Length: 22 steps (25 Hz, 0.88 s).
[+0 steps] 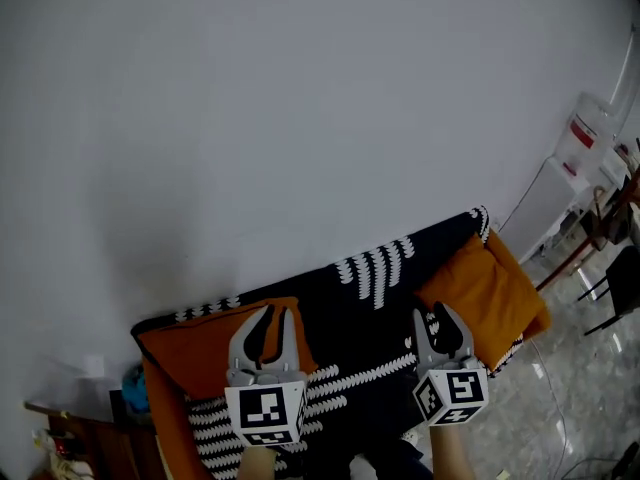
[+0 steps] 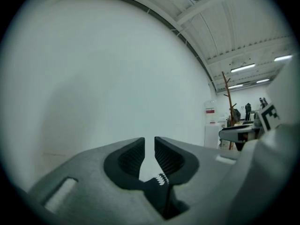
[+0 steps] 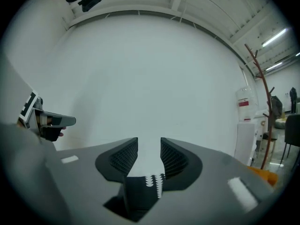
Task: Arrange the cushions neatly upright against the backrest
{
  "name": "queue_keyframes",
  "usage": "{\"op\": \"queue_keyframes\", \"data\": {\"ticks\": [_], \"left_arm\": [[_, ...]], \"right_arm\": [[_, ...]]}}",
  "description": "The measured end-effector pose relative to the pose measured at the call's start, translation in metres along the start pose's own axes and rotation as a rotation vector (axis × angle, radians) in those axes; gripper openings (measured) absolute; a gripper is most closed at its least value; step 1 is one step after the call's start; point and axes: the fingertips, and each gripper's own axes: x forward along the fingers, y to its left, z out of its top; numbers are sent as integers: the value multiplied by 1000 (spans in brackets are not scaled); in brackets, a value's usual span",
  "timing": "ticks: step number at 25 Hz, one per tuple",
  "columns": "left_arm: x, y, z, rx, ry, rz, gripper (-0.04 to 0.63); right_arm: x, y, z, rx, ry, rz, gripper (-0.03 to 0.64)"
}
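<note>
Head view: plump orange cushion (image 1: 490, 293), black white-striped fabric (image 1: 370, 313), perhaps woven.

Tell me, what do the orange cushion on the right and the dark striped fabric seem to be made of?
The orange cushion looks like plain woven cloth: matte, no shine, with a soft, rounded shape. The dark striped fabric seems to be a matte textile with white stitched or knitted bars; the exact fibre cannot be told.
</note>
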Motion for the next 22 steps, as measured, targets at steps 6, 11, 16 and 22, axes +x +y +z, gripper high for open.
{"op": "queue_keyframes", "data": {"ticks": [6,11,16,22], "left_arm": [[34,-113,8,41,15,-108,86],[55,-215,3,60,42,-174,89],[69,-306,-1,70,55,-221,91],[81,-387,5,89,59,-278,100]], "right_arm": [[-48,-114,-2,28,6,-114,166],[-94,-222,-5,55,8,-208,184],[-137,-312,-11,76,13,-267,187],[-178,-386,-13,108,1,-341,190]]}}
